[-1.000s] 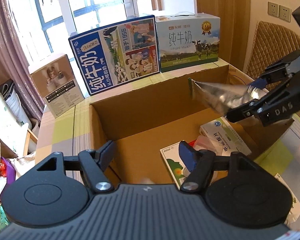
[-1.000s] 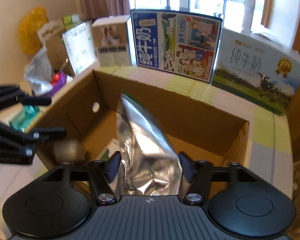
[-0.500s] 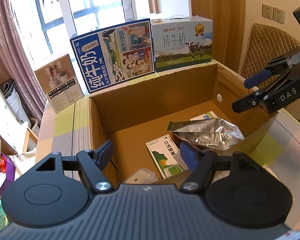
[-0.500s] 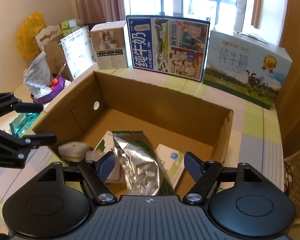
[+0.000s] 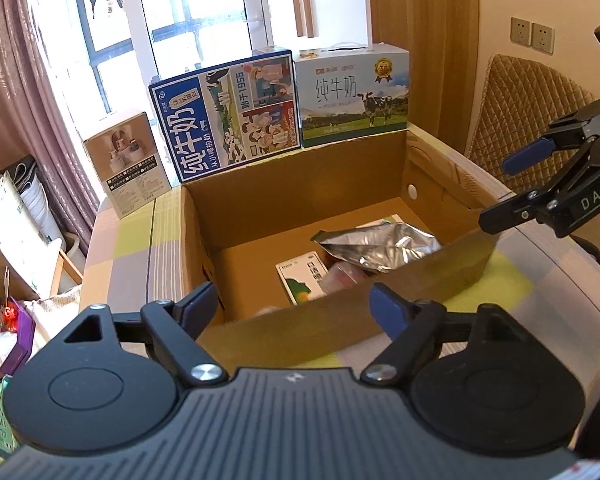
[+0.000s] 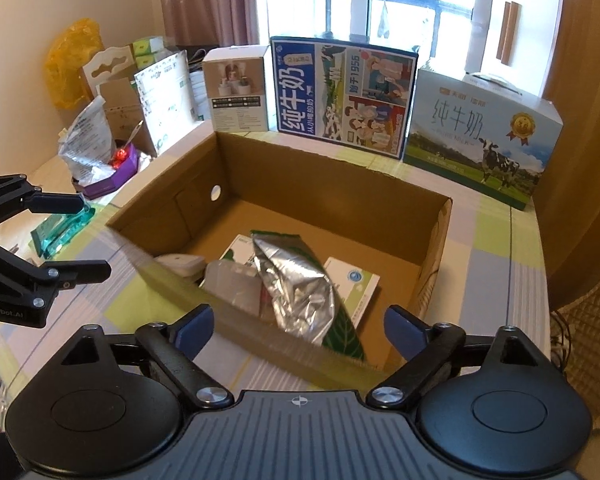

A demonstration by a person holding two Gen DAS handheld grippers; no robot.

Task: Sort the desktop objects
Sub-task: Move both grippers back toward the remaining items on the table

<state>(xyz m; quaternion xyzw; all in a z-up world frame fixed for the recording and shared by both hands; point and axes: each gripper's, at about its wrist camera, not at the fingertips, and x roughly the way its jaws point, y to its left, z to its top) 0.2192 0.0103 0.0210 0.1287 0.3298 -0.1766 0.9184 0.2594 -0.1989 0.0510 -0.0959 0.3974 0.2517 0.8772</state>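
My right gripper [image 6: 298,328] and left gripper [image 5: 292,304] both hang with jaws apart, holding nothing. The crinkled silver foil pouch [image 6: 296,284] lies inside the open brown cardboard box [image 6: 328,168], ahead of and below both. I judge it light, floppy, slippery: pinch an edge.

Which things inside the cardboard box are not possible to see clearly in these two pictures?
- Left wrist view: the box's near wall cuts off the green and white carton.
- Right wrist view: the silver pouch covers part of the white carton.
- Small print: too small to read.
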